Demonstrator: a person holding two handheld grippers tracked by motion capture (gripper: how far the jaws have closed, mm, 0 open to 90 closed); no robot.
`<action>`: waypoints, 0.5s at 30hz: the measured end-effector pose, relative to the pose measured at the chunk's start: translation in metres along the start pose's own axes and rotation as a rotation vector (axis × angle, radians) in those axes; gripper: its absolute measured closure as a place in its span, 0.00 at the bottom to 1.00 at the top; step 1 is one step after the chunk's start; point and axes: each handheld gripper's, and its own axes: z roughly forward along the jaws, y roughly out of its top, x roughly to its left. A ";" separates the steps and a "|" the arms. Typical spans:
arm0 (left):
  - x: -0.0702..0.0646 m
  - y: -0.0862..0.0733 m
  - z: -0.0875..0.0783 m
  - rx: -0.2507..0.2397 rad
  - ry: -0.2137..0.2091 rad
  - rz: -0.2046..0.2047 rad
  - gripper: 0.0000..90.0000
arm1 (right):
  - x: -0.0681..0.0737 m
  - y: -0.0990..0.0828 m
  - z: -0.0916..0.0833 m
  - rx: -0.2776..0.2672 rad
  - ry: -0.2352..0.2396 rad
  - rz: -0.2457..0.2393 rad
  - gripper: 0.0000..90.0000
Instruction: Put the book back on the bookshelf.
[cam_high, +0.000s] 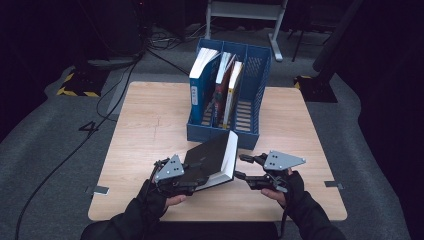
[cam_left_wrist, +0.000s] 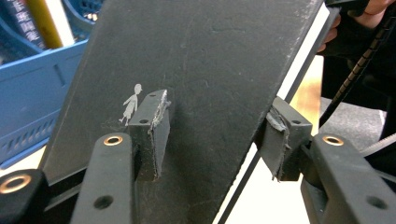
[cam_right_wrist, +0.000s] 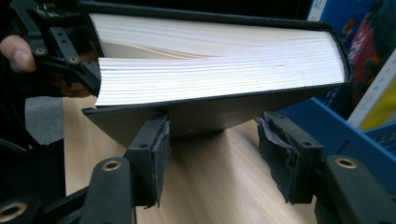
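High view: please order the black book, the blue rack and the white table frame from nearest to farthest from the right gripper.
From the right gripper:
1. Black book, just beside its jaws, tilted up off the table.
2. Blue rack, behind the book, at the table's far middle.
3. White table frame, on the floor beyond the table.

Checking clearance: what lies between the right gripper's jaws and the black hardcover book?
Bare wooden table beneath the open right gripper, in the right gripper view; black hardcover book just ahead.
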 end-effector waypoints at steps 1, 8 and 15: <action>0.000 0.001 0.001 -0.001 -0.003 -0.001 0.54 | 0.000 0.002 -0.002 -0.006 -0.003 -0.004 0.49; -0.001 0.004 0.001 -0.002 -0.003 0.026 0.56 | 0.001 0.009 -0.005 -0.026 -0.018 -0.028 0.49; 0.001 0.002 -0.008 -0.002 0.002 0.019 0.57 | 0.007 0.022 0.003 -0.020 -0.015 -0.059 0.49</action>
